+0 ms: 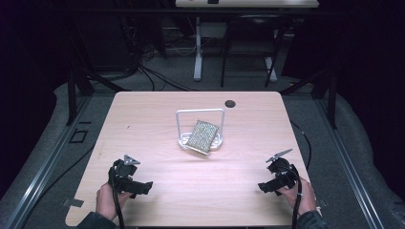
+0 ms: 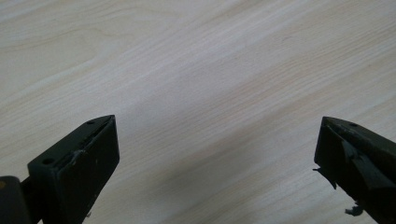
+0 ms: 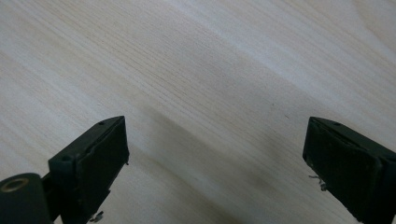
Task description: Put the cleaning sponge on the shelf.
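A glittery gold rectangular pad (image 1: 202, 136) leans tilted in a white wire rack (image 1: 200, 112) at the middle of the wooden table (image 1: 143, 119). My left gripper (image 1: 138, 187) rests near the front left, held by a hand, well short of the rack. My right gripper (image 1: 268, 186) sits near the front right, also held by a hand. In the left gripper view the left gripper (image 2: 217, 154) is open over bare wood, with nothing between its jaws. In the right gripper view the right gripper (image 3: 215, 154) is open over bare wood too.
A dark round hole (image 1: 230, 103) marks the table's far edge. Beyond the table stand desk legs (image 1: 197, 47) and cables on a grey floor. Black frame posts (image 1: 71, 90) flank the table's far corners.
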{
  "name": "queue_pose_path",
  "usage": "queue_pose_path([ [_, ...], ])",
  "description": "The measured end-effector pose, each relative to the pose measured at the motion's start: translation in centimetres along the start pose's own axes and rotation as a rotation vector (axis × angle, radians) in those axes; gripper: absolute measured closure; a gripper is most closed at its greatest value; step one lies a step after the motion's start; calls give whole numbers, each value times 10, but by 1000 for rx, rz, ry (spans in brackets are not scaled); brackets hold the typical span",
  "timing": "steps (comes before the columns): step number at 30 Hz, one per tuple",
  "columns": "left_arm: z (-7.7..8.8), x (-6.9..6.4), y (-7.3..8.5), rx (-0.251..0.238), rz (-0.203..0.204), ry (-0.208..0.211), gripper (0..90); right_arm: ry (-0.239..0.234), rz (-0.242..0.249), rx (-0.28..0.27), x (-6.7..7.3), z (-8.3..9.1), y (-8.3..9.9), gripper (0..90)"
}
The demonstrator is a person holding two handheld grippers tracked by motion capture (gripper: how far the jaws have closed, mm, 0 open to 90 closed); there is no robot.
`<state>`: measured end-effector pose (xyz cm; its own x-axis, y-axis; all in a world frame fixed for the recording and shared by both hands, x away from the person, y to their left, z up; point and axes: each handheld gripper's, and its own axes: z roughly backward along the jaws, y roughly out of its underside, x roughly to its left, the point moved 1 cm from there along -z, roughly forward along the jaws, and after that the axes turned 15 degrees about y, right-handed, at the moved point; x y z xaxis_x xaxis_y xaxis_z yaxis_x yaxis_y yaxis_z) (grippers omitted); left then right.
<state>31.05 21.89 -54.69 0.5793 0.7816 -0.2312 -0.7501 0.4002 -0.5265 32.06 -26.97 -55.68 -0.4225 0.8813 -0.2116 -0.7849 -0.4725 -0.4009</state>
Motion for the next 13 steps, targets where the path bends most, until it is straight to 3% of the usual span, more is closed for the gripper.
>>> queue_pose_path([
  [13,-3,2,-3,6,2,16,1,0,13,6,-1,-1,-1,72],
])
